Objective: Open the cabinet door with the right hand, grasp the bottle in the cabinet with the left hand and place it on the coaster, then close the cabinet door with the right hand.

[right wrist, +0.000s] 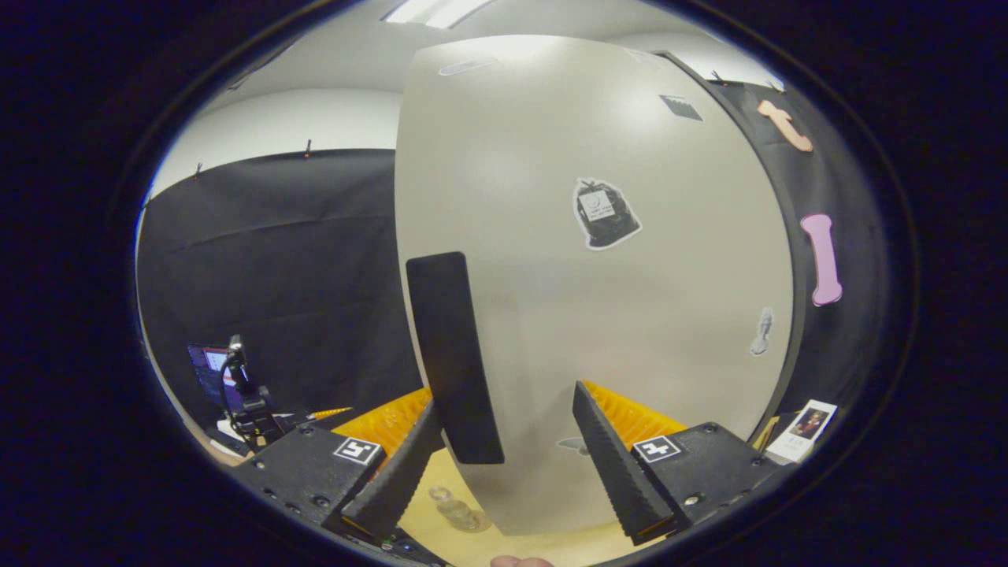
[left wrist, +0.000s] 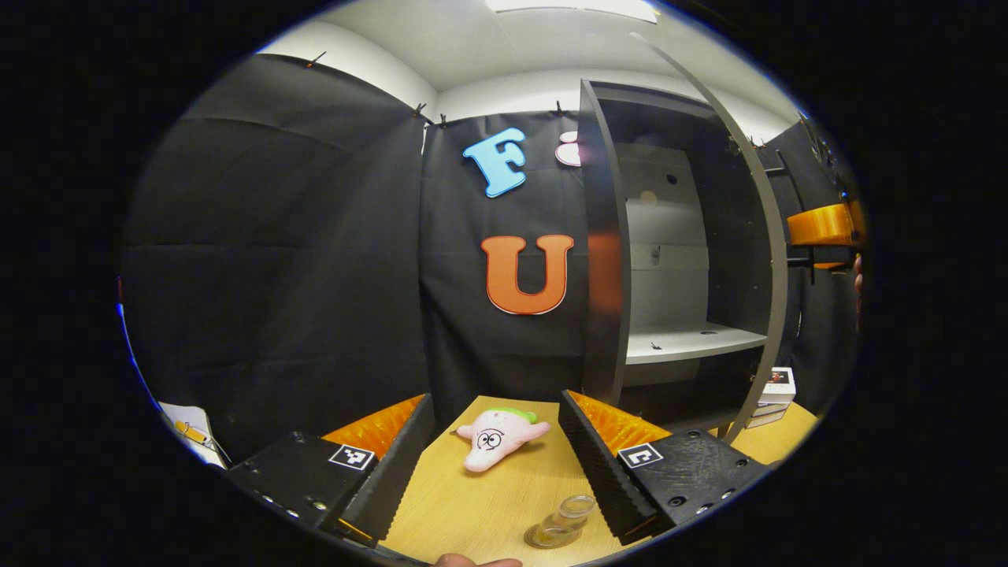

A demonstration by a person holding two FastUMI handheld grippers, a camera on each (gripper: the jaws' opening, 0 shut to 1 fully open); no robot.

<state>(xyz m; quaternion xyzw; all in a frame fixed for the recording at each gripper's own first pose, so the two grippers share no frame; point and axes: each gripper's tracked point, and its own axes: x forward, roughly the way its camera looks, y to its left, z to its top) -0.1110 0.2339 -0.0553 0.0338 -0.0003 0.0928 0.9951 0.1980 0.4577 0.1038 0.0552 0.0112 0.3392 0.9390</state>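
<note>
The bottle (left wrist: 561, 523) stands on the wooden table (left wrist: 472, 512), a small clear thing with a wide round mouth and a yellowish tint at its base; it seems to sit on a round clear coaster, though the edge is hard to make out. It is close to the near edge, just beside the right finger of the left tongs (left wrist: 498, 465), which are spread open with nothing between them. Farther back on the table lies a pink plush toy (left wrist: 498, 438) with a green top and cartoon eyes.

Behind it, the dark cabinet (left wrist: 602, 252) stands open, a pale shelf (left wrist: 693, 342) showing inside.

The right tongs (right wrist: 504, 465) are open too, their fingers either side of the black handle (right wrist: 454, 354) on the pale cabinet door (right wrist: 630, 315), without pressing it. The door has a dark sticker (right wrist: 605, 213) near its middle.
</note>
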